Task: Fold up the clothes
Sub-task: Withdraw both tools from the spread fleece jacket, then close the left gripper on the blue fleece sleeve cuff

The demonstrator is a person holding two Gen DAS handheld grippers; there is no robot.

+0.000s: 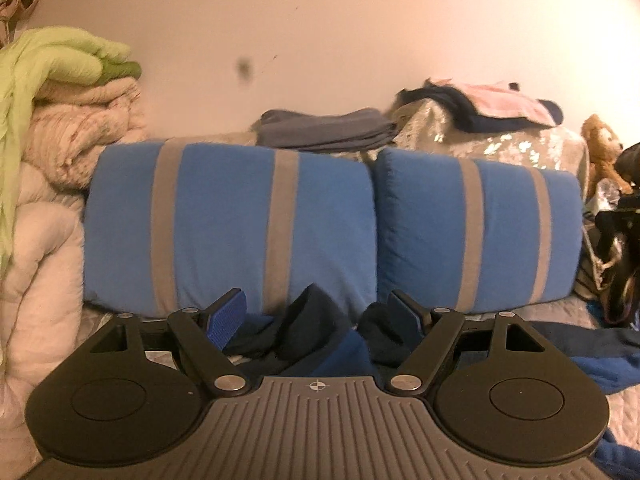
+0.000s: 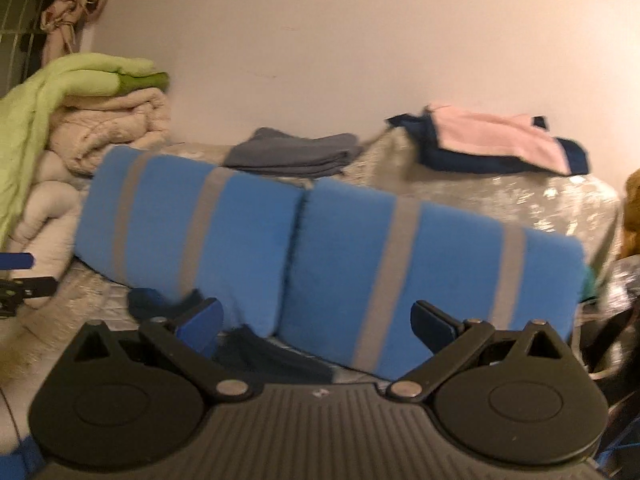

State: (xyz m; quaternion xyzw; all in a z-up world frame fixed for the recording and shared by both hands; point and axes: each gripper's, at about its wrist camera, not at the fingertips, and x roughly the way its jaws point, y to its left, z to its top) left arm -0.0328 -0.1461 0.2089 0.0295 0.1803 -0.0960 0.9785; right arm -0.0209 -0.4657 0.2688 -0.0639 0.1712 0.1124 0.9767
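Hovering over a crumpled dark blue garment [image 1: 304,332] on the bed, both grippers stood released.

At far left a quilt stack [image 1: 68,148] rose puffy under a green blanket [image 1: 60,56]; the left gripper [image 1: 320,312] gaped with the near garment bunched between its fingers, ungrasped. That cloth looked soft, light and limp, best pinched at an edge or corner. Two plump striped blue pillows [image 2: 304,248] sat behind, and the right gripper [image 2: 318,322] was likewise spread, holding nothing.
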